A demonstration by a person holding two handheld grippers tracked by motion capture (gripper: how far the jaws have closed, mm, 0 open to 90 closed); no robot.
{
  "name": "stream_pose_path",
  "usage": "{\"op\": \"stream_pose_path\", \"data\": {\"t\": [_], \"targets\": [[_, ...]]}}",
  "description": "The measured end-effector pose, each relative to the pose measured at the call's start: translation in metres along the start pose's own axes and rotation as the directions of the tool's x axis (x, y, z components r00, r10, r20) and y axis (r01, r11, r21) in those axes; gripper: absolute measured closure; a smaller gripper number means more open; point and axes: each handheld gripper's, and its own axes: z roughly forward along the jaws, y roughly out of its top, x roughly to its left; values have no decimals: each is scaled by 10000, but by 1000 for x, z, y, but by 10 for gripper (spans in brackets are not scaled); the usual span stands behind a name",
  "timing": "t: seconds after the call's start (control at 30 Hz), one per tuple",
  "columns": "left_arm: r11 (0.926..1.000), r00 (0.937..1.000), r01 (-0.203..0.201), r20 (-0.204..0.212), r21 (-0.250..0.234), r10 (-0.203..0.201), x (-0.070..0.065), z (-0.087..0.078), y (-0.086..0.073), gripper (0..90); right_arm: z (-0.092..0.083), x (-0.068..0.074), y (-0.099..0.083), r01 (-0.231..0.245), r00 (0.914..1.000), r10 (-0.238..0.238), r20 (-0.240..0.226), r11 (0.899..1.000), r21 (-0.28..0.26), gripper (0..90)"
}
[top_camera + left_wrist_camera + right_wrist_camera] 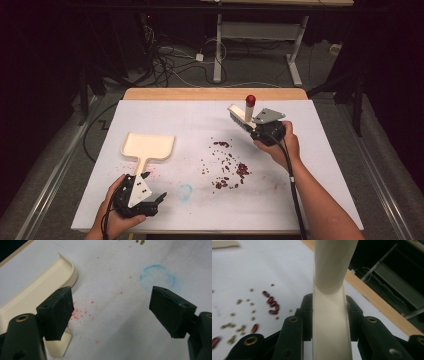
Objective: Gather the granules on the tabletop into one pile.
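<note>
On the left, your left gripper is resting low at the near edge of the counter, jaws spread wide and gripping nothing. The cream dustpan is lying flat just ahead of it, handle pointing back at you; one jaw is sitting right beside that handle but not pinching it. The left gripper view is giving you what the high view can't: the dustpan's raised rim up close, pink specks scattered over the white surface, and a faint blue ring between the jaws.

Moving to the middle, the spilled beans are lying loose in a scatter, dark red ones mixed with small pale ones, well apart from the dustpan's mouth.

Over on the right, your right gripper is pinching the cream handle of the hand brush, bristles toward the counter, red knob on top. It's hovering beyond the beans, near the far right of the spill. The right gripper view is showing the jaws pressed on both sides of that handle, with beans off to its left.

My read: you're setting up the sweep. Next, you'll want the left jaws closing on the dustpan handle and the pan's lip brought up against the spill, then the brush drawing the beans toward it.
</note>
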Motion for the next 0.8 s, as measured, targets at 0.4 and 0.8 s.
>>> {"op": "stream_pose_path", "data": {"t": [0.4, 0.8], "targets": [[9999, 9998, 113, 138, -50, -112, 1, 0, -1, 192, 57, 20, 9, 745, 9964, -739, -414, 9971, 141, 673], [9998, 9998, -64, 205, 183, 60, -2, 2, -2, 192, 46, 49, 5, 2312, 9418, -2367, -2386, 9716, -512, 671]]}}
